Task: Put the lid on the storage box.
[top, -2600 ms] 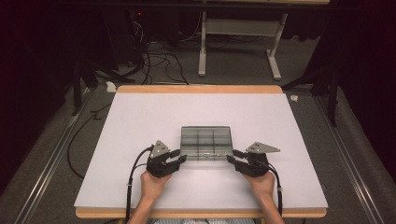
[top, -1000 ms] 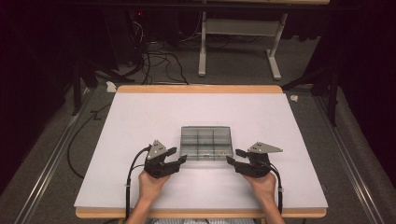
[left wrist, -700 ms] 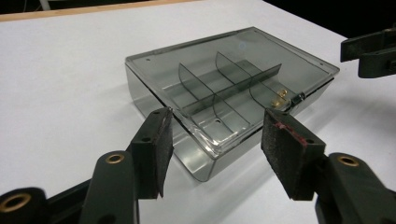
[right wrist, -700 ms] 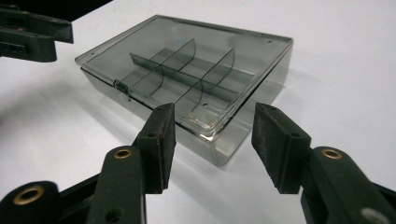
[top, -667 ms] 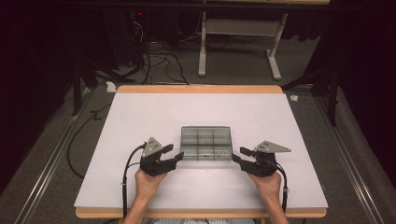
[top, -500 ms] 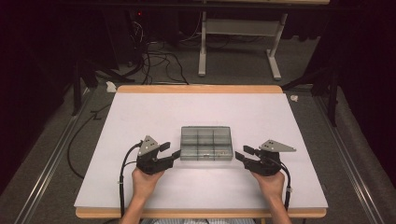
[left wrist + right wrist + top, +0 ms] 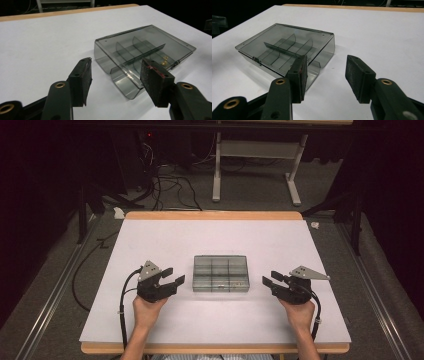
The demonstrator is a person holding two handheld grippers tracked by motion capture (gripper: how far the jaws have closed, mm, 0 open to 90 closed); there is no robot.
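Crosswise, lid-shut compartment box, latch nearside.

Lab or studio, dark curtains, floor cables, white worktable

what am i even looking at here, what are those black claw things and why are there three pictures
The black claws are two hand-held grippers, each with two padded jaws; a person holds one in each hand. The high view looks down from above the person's side: the left gripper and the right gripper sit on either side of a clear smoky plastic compartment box on a white table. The other two pictures come from cameras riding on each gripper, looking along its own jaws. Both show the box lid closed, with dividers inside; the left gripper view shows a few small gold-coloured bits in one compartment. Both grippers are open and hold nothing, clear of the box.
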